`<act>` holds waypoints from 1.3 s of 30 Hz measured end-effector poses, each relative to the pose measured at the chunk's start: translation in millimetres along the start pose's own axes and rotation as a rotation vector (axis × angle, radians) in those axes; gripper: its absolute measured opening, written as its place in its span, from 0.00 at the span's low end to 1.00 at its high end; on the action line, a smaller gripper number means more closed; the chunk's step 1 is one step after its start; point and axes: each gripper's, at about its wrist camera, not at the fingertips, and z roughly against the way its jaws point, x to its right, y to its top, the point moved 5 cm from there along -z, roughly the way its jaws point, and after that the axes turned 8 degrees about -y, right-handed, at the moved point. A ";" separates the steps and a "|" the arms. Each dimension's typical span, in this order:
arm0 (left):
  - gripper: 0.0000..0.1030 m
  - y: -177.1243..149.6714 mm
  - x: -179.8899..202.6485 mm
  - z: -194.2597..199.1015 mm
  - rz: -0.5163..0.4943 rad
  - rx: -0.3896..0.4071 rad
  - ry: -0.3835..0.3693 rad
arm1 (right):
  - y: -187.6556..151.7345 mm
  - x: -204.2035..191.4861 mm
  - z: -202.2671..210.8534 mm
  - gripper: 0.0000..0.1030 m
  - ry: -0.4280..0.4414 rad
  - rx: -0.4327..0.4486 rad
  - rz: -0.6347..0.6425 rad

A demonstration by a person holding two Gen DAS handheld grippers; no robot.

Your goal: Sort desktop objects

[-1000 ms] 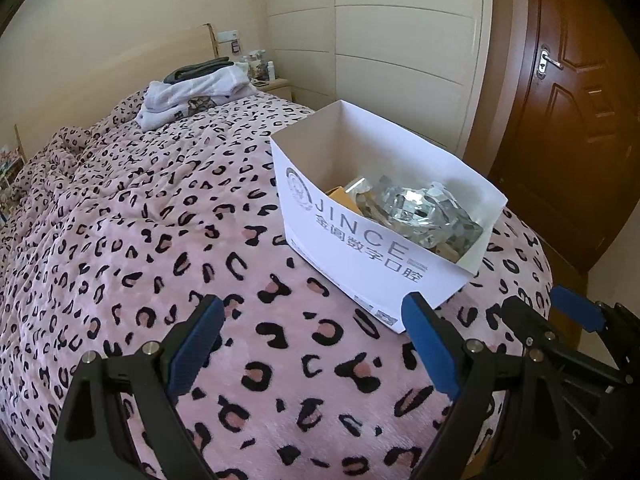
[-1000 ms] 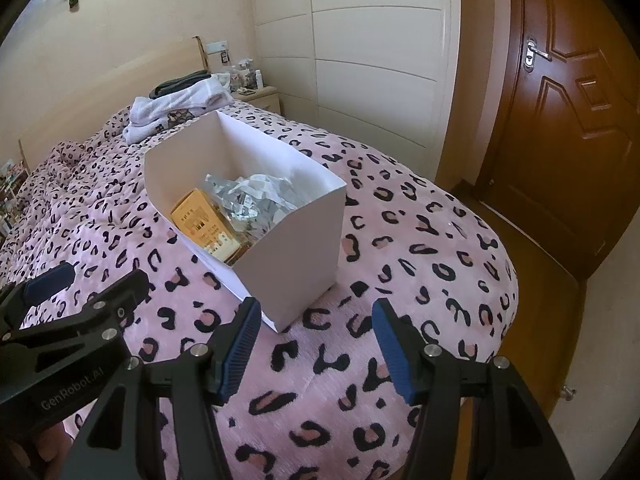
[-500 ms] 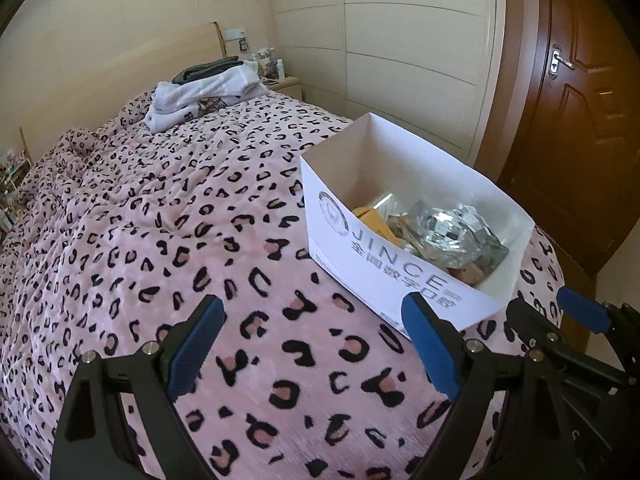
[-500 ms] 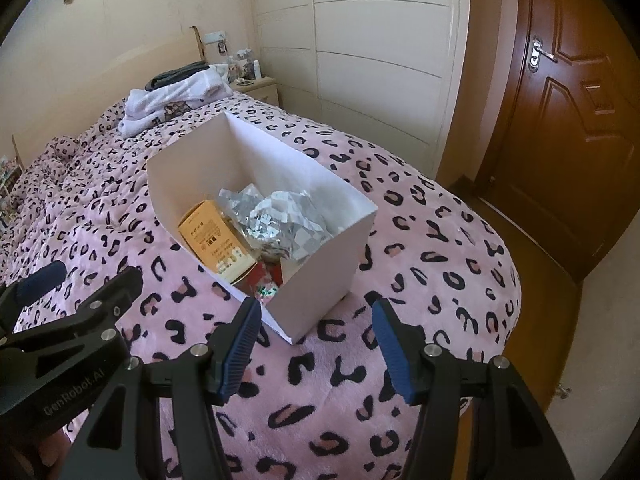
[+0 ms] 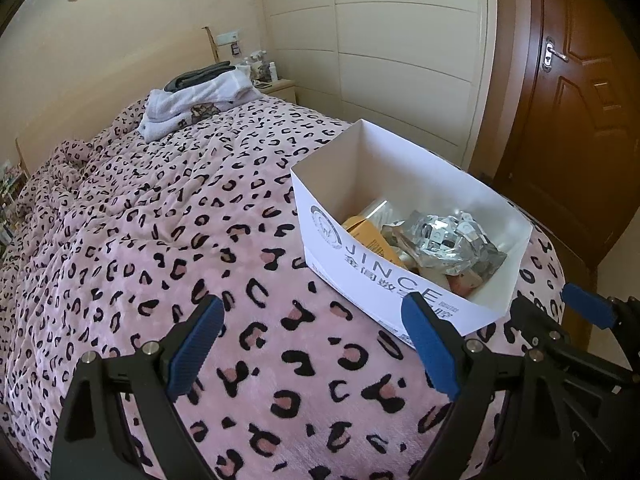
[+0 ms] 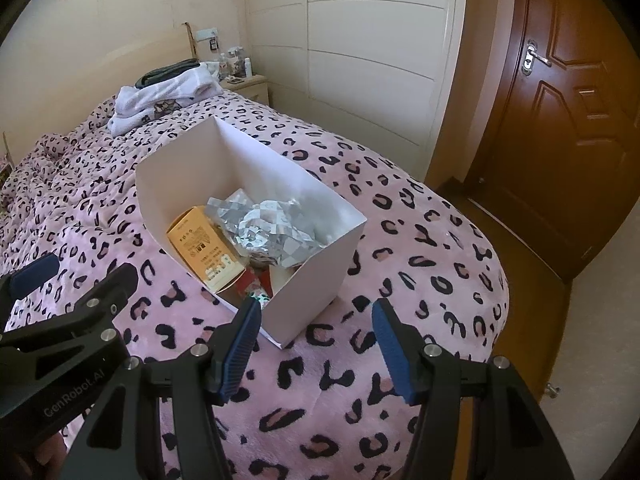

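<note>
My left gripper (image 5: 310, 344) is wide open and holds nothing; it hangs over the pink leopard blanket (image 5: 168, 240) of the bed, near the foot end. My right gripper (image 6: 316, 338) is also open and empty, and its left finger (image 6: 238, 346) is just in front of the near corner of the white box (image 6: 316, 276), but I cannot tell if it touches it. The white box stands upright on the bed, close to the foot-end corner that is nearest the brown door (image 6: 576, 112). Inside the box I see an orange carton (image 6: 202, 246) leaning against the wall on my left side, a crumpled silver foil pack (image 6: 272, 228) beside it in the middle, and something red (image 6: 252, 282) at the near corner, too small to name. In the left view the box front (image 5: 384, 284) shows the letters JINCE. Far at the head end of the bed some folded towels (image 5: 192, 106) lie on the blanket.
</note>
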 end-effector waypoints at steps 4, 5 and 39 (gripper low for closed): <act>0.89 0.8 1.2 0.8 -0.008 -0.001 -0.012 | 0.7 0.5 -2.1 0.58 -0.018 -0.006 0.002; 0.89 1.5 2.0 1.2 -0.012 -0.001 -0.014 | 0.8 1.0 -2.9 0.58 -0.021 -0.008 0.003; 0.89 18.5 -2.6 -3.0 -0.057 -0.009 -0.009 | 15.2 -3.2 -7.1 0.58 -0.056 -0.004 0.018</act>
